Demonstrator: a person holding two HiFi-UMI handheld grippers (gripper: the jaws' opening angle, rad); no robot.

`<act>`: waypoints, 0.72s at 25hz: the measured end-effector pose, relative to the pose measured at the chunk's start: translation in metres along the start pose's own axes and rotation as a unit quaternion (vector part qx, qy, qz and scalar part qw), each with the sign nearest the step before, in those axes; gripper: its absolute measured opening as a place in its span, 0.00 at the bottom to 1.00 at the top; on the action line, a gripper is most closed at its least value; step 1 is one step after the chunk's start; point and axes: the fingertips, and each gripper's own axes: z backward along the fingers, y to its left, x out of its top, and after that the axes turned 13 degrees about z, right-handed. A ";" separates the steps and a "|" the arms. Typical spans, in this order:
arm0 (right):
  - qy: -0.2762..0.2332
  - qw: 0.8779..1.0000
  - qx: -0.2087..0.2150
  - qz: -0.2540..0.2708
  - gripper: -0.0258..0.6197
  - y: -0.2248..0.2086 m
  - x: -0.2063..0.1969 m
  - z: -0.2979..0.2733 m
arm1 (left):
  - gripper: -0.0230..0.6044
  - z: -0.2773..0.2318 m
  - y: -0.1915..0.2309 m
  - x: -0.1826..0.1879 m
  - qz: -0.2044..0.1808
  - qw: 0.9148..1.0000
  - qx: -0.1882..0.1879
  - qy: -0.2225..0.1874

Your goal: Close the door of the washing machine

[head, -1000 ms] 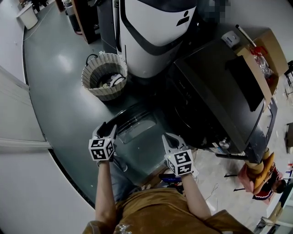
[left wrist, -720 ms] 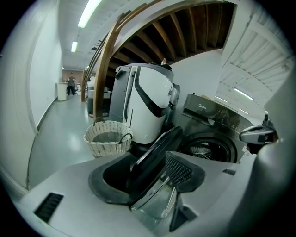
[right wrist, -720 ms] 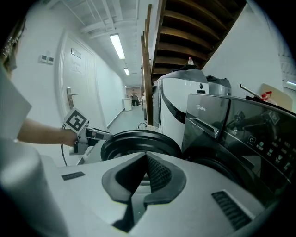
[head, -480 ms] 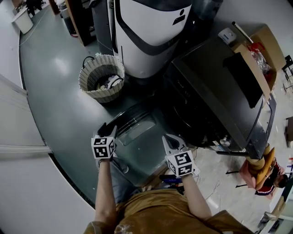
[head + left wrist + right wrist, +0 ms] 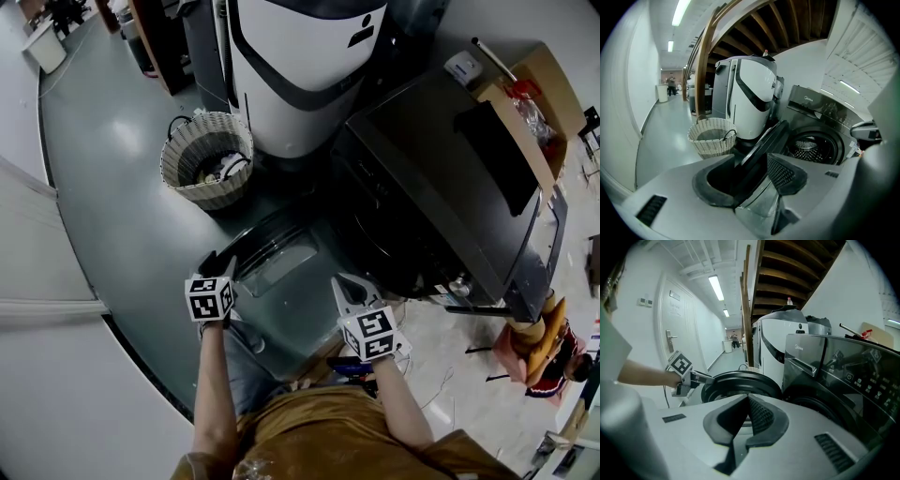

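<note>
Left gripper (image 5: 751, 159): jaws clamped on rim of door (image 5: 765, 139). Door black, round, with a clear glass bowl, swung wide open left of washing machine (image 5: 820, 117). Right gripper (image 5: 746, 401): jaws together, empty. Door's lower half hidden behind left gripper's body.

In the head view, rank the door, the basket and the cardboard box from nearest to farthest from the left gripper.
1. The door, between the left gripper's jaws.
2. The basket, ahead on the floor.
3. The cardboard box, far right.
</note>
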 end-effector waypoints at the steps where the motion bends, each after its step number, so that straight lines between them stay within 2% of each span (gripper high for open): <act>1: -0.001 1.000 0.000 -0.001 0.06 -0.001 0.000 0.001 | 0.41 0.000 -0.001 -0.001 0.001 1.000 0.001 0.002; 18: 0.000 1.000 0.006 -0.012 0.06 -0.017 -0.016 0.039 | 0.38 0.017 -0.028 -0.032 0.025 0.999 0.015 0.023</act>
